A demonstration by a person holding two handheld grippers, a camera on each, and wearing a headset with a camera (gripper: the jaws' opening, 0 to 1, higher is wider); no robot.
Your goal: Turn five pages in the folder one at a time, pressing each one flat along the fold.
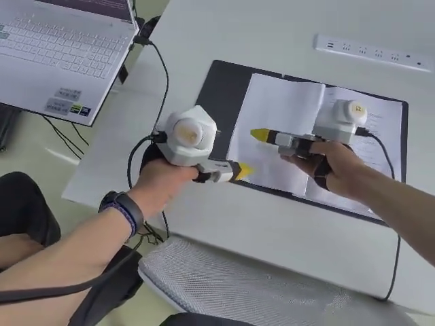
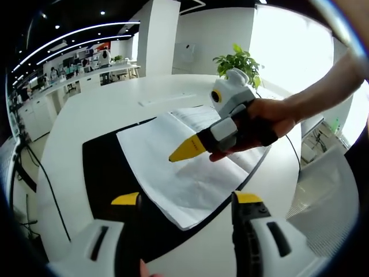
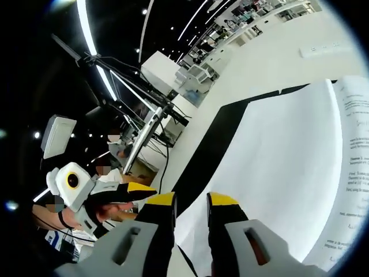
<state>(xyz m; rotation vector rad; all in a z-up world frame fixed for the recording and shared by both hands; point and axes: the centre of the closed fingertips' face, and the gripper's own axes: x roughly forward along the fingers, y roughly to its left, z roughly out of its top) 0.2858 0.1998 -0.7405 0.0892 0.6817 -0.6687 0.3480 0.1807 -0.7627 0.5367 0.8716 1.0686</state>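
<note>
- The folder (image 1: pixel 221 95) lay open on the white table (image 1: pixel 272 34), its black cover showing to the left of the paper.
- A blank page (image 1: pixel 279 115) lay on its left half and a printed page (image 1: pixel 379 117) on its right.
- The left gripper (image 2: pixel 187 199) was held with its yellow-tipped fingers (image 2: pixel 125 199) wide apart and nothing between them. In the head view it sat at the near left edge of the folder.
- The right gripper (image 3: pixel 191 200) had its fingers (image 3: pixel 161 199) drawn narrow, a slim gap left between them and nothing gripped. In the head view its yellow tip lay over the blank page, pointing left; I could not tell whether it touched the paper.
- The two grippers were near each other, tips apart.
- A laptop (image 1: pixel 61 54) sat at the far left of the table, and a power strip (image 1: pixel 372 53) lay beyond the folder.
- A mesh chair seat (image 1: pixel 224 285) stood just in front of the table.
</note>
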